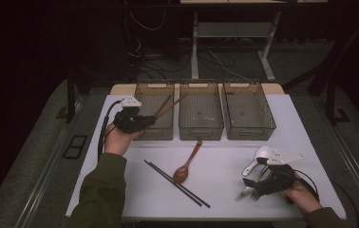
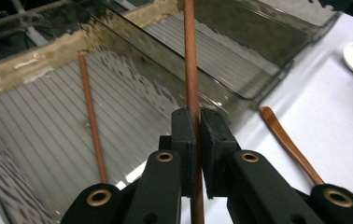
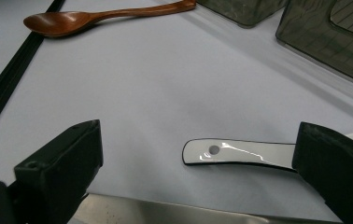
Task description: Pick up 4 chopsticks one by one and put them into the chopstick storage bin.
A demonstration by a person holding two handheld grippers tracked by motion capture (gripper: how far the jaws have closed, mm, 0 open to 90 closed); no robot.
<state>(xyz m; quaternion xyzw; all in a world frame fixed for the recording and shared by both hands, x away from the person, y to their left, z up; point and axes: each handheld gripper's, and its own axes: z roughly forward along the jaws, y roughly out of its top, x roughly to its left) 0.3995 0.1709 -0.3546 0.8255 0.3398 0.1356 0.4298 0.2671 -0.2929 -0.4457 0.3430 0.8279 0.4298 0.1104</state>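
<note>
Dark floor and trailing cables frame a white table (image 1: 120, 118) where you are sorting cutlery into three smoky plastic bins along its far edge.

Your left gripper (image 1: 145, 120) has its jaws pinched nearly together on one reddish-brown chopstick (image 2: 191, 70), over the near rim of the left bin (image 1: 155, 132). The stick runs long and straight through the pads, its far end angling up and away toward the wall shared with the middle bin (image 1: 200, 130). Its twin chopstick (image 2: 92, 126) already lies on the ribbed floor of the left bin, pointing the same way. Judged by its look, the held stick is light, stiff and smooth; gripped near one end, it could swing or slide, so a hold closer to the middle would likely steady it.

Nearer you, a brown wooden spoon (image 1: 187, 165) lies mid-table, bowl toward the near edge, handle toward the middle bin. Just left of it, a pair of black chopsticks (image 1: 176, 184) runs diagonally toward the near edge.

Your right gripper (image 1: 258, 178) rests by the near right corner with its jaws spread wide and nothing between the pads. A white ceramic spoon (image 3: 240, 153) lies across the gap in front of them, and metal cutlery (image 1: 246, 192), apparently a fork, sits just beneath. The right bin (image 1: 249, 130) stands empty.
</note>
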